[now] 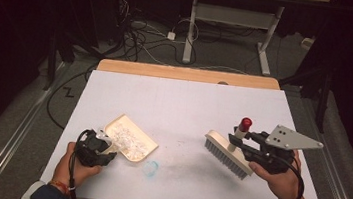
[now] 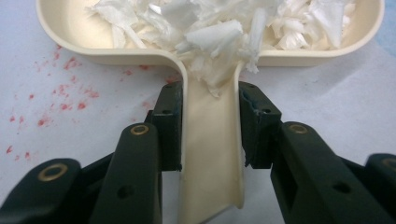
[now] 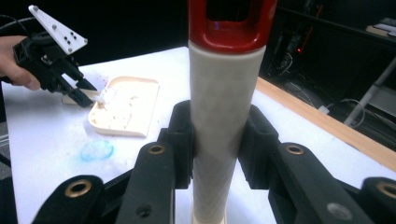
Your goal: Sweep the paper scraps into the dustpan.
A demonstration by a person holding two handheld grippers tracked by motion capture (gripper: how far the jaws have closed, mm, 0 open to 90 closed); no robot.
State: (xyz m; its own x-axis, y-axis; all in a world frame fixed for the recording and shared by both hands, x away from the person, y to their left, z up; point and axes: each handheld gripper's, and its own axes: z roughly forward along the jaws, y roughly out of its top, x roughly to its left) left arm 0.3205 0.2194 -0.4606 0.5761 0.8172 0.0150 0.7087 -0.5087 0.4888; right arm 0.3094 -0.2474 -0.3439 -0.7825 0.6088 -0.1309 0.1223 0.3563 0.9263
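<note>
Clamping a cream dustpan (image 2: 70, 28) of white shreds, left hand-held gripper (image 2: 210, 126); right hand-held gripper (image 3: 217, 144) gripping a seemingly red-capped brush (image 1: 229, 152).

The dustpan (image 1: 132, 142) was cream plastic, lying flat on the table (image 1: 184, 100), its tray piled with white paper shreds (image 2: 219, 28). Its handle pointed toward the table's near left corner. The brush (image 1: 228, 153), cream with grey bristles and a red-capped handle, was to the dustpan's right, well apart, handle pointing up.
</note>
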